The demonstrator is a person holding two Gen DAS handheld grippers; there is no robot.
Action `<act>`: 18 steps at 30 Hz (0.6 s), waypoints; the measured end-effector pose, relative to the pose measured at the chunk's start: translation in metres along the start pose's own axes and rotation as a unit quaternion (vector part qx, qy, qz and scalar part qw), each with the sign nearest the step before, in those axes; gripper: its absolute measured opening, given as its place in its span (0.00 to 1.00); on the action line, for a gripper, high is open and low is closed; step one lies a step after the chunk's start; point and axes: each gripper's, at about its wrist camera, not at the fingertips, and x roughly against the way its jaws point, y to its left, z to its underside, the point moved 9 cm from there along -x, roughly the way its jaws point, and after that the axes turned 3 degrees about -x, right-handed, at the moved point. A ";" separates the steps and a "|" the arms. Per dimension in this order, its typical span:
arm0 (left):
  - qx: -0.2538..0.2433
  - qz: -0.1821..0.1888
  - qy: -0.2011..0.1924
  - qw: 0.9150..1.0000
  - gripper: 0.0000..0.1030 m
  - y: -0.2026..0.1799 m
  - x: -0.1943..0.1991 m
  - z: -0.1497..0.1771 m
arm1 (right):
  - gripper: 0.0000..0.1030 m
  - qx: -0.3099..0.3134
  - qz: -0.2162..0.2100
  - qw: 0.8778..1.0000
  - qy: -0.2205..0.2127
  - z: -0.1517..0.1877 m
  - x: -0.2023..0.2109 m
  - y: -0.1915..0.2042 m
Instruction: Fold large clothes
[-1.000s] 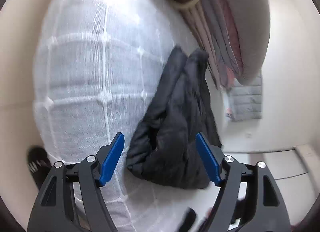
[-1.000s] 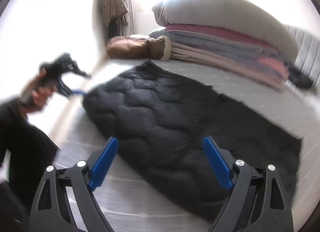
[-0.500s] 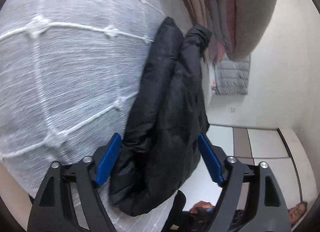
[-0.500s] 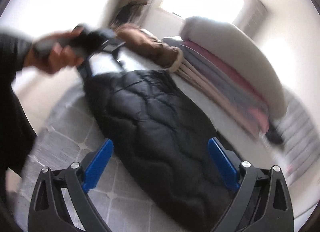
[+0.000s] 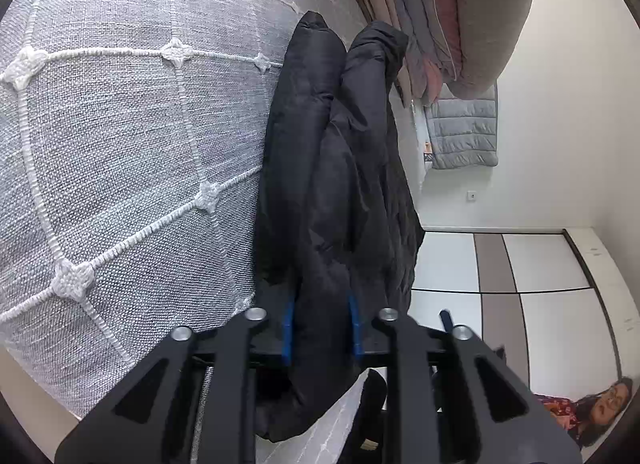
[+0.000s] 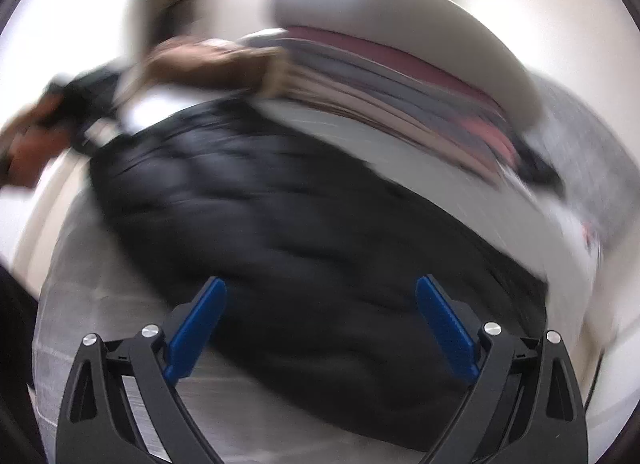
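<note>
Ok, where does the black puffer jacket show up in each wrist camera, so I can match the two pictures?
Left wrist view: the black puffer jacket runs down the centre, its near edge between the closing pads of the left gripper.
Right wrist view: blurred, it fills the middle, beyond the open right gripper.
Shared landmark: the stack of folded bedding, upper right in both.

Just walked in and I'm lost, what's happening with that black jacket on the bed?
A person is folding a black puffer jacket on a grey quilted bedspread. The left tool is closing on a bunched edge of it, fabric between the pads. The right tool hangs open above the jacket, holding nothing.
</note>
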 end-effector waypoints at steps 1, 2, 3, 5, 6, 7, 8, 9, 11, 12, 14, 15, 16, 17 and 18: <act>-0.004 -0.003 -0.004 1.000 0.13 -0.001 0.001 0.000 | 0.90 -0.039 0.009 0.999 0.011 0.003 -0.002 -0.030; -0.008 -0.005 -0.009 1.000 0.12 -0.003 0.000 0.001 | 0.90 -0.062 0.020 0.998 0.020 0.007 -0.005 -0.051; -0.015 -0.008 -0.013 1.000 0.10 -0.008 0.000 0.001 | 0.90 -0.090 0.033 0.995 0.031 0.012 -0.008 -0.078; -0.030 -0.016 -0.023 0.999 0.09 -0.017 0.001 0.000 | 0.90 -0.148 0.051 0.986 0.058 0.027 -0.016 -0.125; -0.037 -0.018 -0.029 0.999 0.08 -0.024 0.002 0.001 | 0.90 -0.181 0.055 0.979 0.074 0.037 -0.022 -0.150; -0.046 -0.021 -0.036 0.998 0.08 -0.031 0.004 0.001 | 0.90 -0.205 0.055 0.973 0.084 0.046 -0.026 -0.167; -0.053 -0.023 -0.040 0.998 0.07 -0.038 0.004 0.002 | 0.90 -0.225 0.058 0.968 0.092 0.054 -0.029 -0.180; -0.062 -0.024 -0.045 0.997 0.07 -0.048 0.005 0.003 | 0.90 -0.252 0.049 0.961 0.101 0.062 -0.034 -0.193; -0.078 -0.027 -0.052 0.995 0.07 -0.069 0.004 0.005 | 0.90 -0.293 0.039 0.947 0.129 0.079 -0.043 -0.209; -0.087 -0.027 -0.056 0.994 0.07 -0.080 0.003 0.005 | 0.90 -0.296 0.042 0.945 0.133 0.082 -0.044 -0.213; -0.106 -0.027 -0.060 0.992 0.07 -0.099 0.006 0.005 | 0.90 -0.274 0.049 0.950 0.142 0.084 -0.045 -0.211; -0.116 -0.028 -0.062 0.991 0.07 -0.109 0.006 0.006 | 0.90 -0.259 0.052 0.952 0.154 0.086 -0.048 -0.207; -0.124 -0.026 -0.062 0.990 0.07 -0.121 0.005 0.007 | 0.90 -0.253 0.052 0.953 0.158 0.088 -0.050 -0.203; -0.136 -0.023 -0.063 0.989 0.07 -0.137 0.004 0.010 | 0.90 -0.254 0.050 0.953 0.160 0.089 -0.053 -0.202; -0.147 -0.021 -0.062 0.987 0.07 -0.152 0.002 0.012 | 0.90 -0.257 0.045 0.952 0.163 0.089 -0.056 -0.202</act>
